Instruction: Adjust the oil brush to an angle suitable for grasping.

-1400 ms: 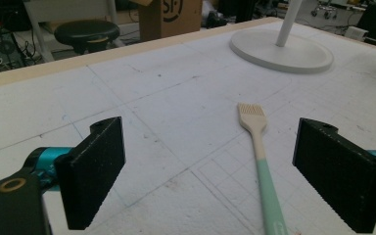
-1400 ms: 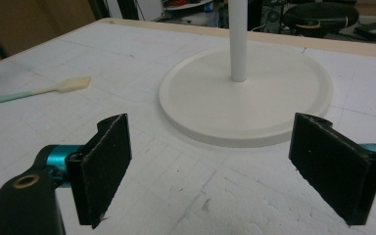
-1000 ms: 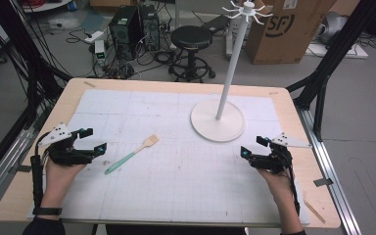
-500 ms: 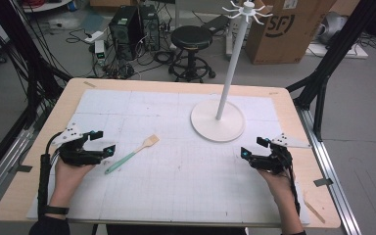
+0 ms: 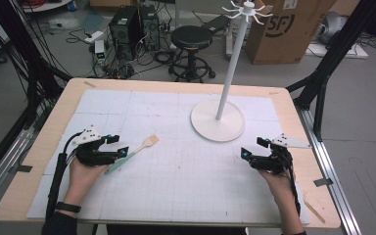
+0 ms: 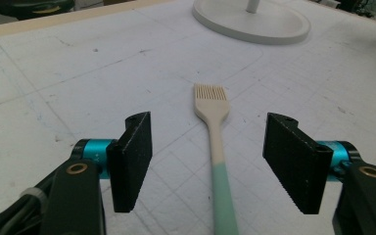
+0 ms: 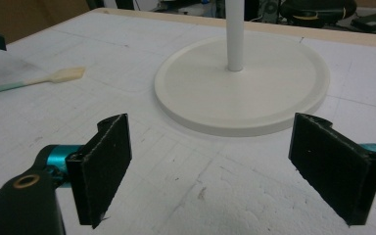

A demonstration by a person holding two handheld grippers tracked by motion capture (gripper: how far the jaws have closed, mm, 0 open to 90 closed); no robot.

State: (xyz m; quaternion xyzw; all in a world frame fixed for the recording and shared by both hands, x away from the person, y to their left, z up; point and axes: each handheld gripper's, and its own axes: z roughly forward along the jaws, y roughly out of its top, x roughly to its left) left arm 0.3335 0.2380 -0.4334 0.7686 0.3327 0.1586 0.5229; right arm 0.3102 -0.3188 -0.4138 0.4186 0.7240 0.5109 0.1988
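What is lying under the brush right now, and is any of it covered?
The brush lies flat on the white gridded mat, handle between the open pads of the left tool, which has just been closing. In the high view that tool covers the handle's turquoise end.

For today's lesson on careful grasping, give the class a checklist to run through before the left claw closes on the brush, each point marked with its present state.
1. Handle between the pads: ok. The brush lies on the table with its handle running between the left claw pads.
2. Pads clear of the handle: ok. The jaws have just been closing, yet a gap shows on each side.
3. Handle centred: ok, roughly midway.
4. Bristle end free: ok. It points toward the stand base, well apart from it.
5. Right claw out of the way: ok. It is open, near the base on the far side of the mat.
6. Claw low enough to grip: cannot tell.
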